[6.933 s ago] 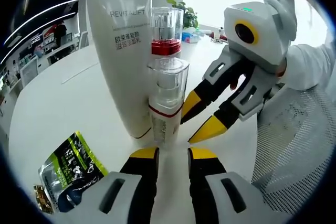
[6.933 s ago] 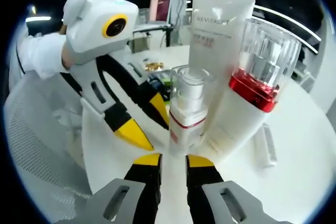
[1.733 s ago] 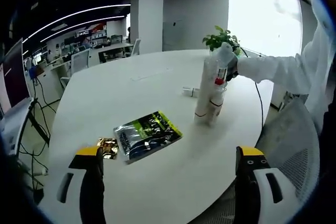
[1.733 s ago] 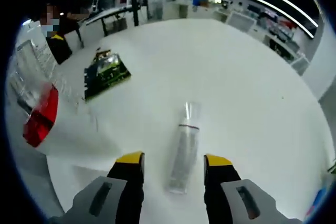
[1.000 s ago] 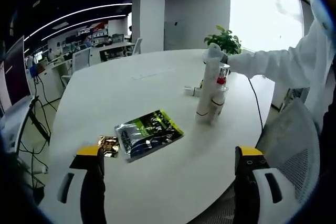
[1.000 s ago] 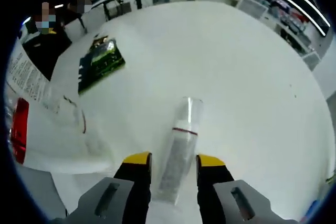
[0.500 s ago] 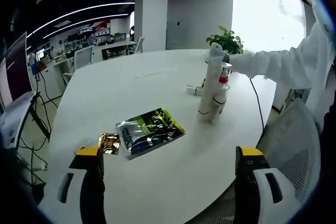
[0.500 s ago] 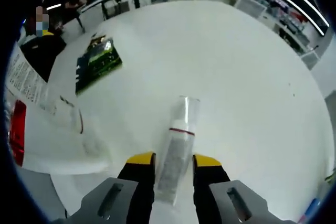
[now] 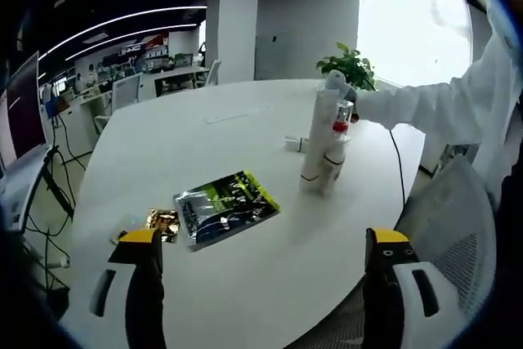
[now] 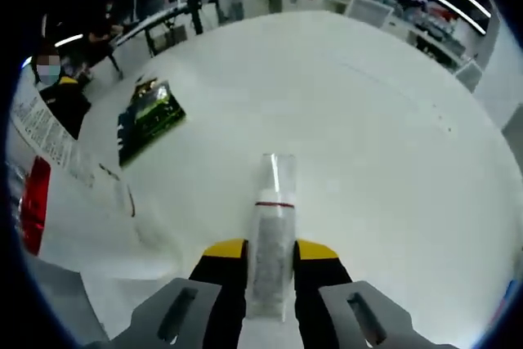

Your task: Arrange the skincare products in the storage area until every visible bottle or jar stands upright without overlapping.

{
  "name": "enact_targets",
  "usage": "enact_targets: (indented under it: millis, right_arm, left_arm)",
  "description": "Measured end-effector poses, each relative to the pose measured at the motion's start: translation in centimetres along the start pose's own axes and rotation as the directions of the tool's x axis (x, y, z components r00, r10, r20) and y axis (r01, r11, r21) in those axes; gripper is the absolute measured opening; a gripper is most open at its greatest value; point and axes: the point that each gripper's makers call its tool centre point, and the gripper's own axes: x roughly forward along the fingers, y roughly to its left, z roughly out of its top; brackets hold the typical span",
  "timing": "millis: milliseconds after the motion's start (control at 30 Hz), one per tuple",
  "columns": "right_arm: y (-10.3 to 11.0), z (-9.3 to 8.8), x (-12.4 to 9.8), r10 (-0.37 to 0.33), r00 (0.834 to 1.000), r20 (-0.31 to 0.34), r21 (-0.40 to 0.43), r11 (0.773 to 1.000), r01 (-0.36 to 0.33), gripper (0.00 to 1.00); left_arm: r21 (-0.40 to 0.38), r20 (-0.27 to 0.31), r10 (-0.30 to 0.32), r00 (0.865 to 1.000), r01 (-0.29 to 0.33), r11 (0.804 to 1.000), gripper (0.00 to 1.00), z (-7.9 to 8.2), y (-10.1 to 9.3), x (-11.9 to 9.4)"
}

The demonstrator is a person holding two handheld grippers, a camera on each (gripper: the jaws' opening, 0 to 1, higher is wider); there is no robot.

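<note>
Two yellow-tipped jaws of your right gripper (image 10: 270,252) sit clamped on the lower body of the small clear bottle (image 10: 273,218), which lies on its side on the white table (image 10: 384,136) with its transparent cap pointing away from you. It looks like the pick-up step, so hold that squeeze firm and even: the body is slim, smooth and glossy, and I judge it could slide or pivot between the pads once you lift. Raise it straight off the table first, then rotate your wrist so the flat base faces down, and set it beside the standing group rather than against it, so nothing gets knocked.

Look at the bottle itself: a frosted, pale body with fine print, a thin red band below the cap, and a clear cap over a pump. It appears light and top-narrow, so it may tip easily when released; let the base settle fully before you ease off.

At the left edge of the right gripper view, the large white tube (image 10: 49,145) and a bottle with a red collar (image 10: 31,202) loom close by. Farther off lies the green foil pouch (image 10: 147,120).

Your left gripper (image 9: 263,251) hangs wide apart and empty, well back from the table edge. From there the upright cluster (image 9: 324,149) stands mid-table, and the lying bottle is just behind it.
</note>
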Motion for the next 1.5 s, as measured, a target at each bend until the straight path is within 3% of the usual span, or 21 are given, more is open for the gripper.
enact_targets:
  millis: [200, 333, 467, 633, 733, 800, 933, 1133, 1367, 1500]
  right_arm:
    - [0.2, -0.6, -0.6, 0.026, 0.998, 0.049, 0.146, 0.989, -0.033, 0.13]
    - [0.1, -1.0, -1.1, 0.034, 0.995, 0.094, 0.230, 0.972, -0.055, 0.13]
    - [0.5, -1.6, -1.6, 0.057, 0.988, 0.146, 0.323, 0.941, -0.102, 0.13]
    - [0.6, -1.6, -3.0, 0.061, 0.962, 0.265, 0.468, 0.865, -0.184, 0.13]
    - [0.6, -1.9, -4.5, 0.057, 0.937, 0.346, 0.527, 0.814, -0.244, 0.13]
    - [0.7, -2.1, -5.3, 0.054, 0.927, 0.371, 0.543, 0.797, -0.264, 0.13]
    - [1.0, -3.0, -6.9, 0.033, 0.923, 0.384, 0.539, 0.803, -0.253, 0.13]
    - [2.0, -3.0, -8.9, 0.020, 0.901, 0.434, 0.537, 0.797, -0.276, 0.13]
    - [4.3, -1.9, -12.9, -0.005, 0.844, 0.537, 0.488, 0.818, -0.306, 0.13]
    - [5.9, -1.9, -15.0, -0.007, 0.829, 0.560, 0.454, 0.839, -0.300, 0.13]
  left_arm:
    - [0.003, 0.001, -0.002, 1.000, 0.002, 1.000, 0.96, 0.1, 0.2, 0.0]
    - [-0.008, 0.002, 0.007, 1.000, -0.007, 1.000, 0.95, 0.2, 0.4, 0.0]
    - [-0.010, 0.007, 0.002, 1.000, -0.002, 1.000, 0.95, 0.3, 0.1, 0.0]
    - [-0.011, 0.006, -0.001, 1.000, 0.001, 1.000, 0.96, 0.3, -0.4, 0.0]
    - [-0.017, 0.015, -0.001, 1.000, 0.001, 1.000, 0.97, 0.6, -0.7, -0.2]
    - [-0.013, 0.023, -0.003, 1.000, 0.004, 1.000, 0.97, 0.8, -1.0, -0.2]
    - [-0.012, 0.017, -0.015, 1.000, 0.015, 1.000, 0.98, 0.7, -1.5, 0.0]
    - [-0.005, 0.020, -0.034, 0.999, 0.034, 0.999, 0.99, 0.9, -2.1, 0.0]
    - [-0.015, 0.027, -0.042, 0.999, 0.042, 0.999, 0.99, 1.1, -2.4, -0.1]
    - [-0.032, 0.042, -0.054, 0.998, 0.055, 0.998, 0.99, 1.4, -2.7, -0.2]
